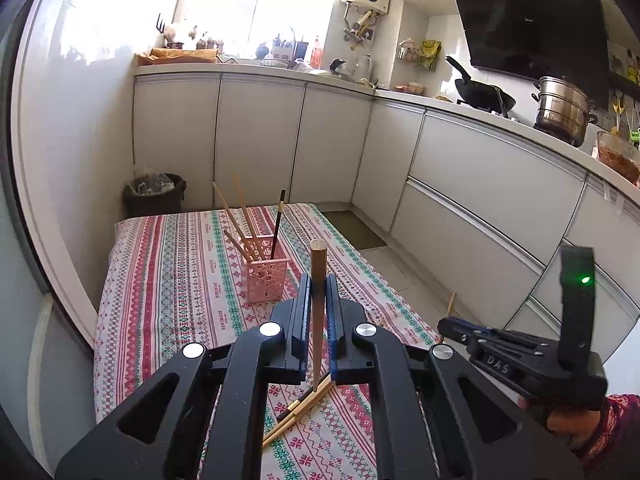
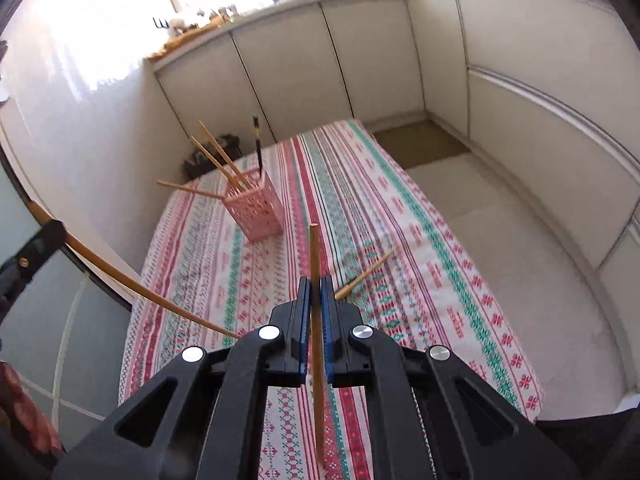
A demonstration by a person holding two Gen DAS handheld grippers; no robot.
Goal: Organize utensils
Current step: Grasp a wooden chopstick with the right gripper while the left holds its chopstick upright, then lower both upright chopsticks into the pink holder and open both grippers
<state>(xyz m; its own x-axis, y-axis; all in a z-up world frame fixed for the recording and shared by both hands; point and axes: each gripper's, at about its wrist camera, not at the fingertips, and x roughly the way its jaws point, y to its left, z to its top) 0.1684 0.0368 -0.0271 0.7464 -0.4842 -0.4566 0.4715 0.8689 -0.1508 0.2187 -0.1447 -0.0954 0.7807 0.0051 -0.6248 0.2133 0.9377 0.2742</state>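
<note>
Kitchen corner, white cabinets wrapping the back and right. Table (image 1: 168, 280) with striped cloth fills center frame; its far edge sits near a dark bin (image 1: 154, 196) at upper left, bare floor along its right edge. Pink holder (image 1: 266, 276) stands mid-table, upright, four chopsticks leaning in it, open cloth all around. Left gripper (image 1: 319, 292) is clamped on a wooden chopstick (image 1: 318, 280), held upright. Right gripper (image 2: 316, 292) also pinches a chopstick (image 2: 314, 256), vertical. Loose chopsticks (image 1: 298, 408) lie on the cloth low center, another (image 2: 366, 274) near the right edge.
</note>
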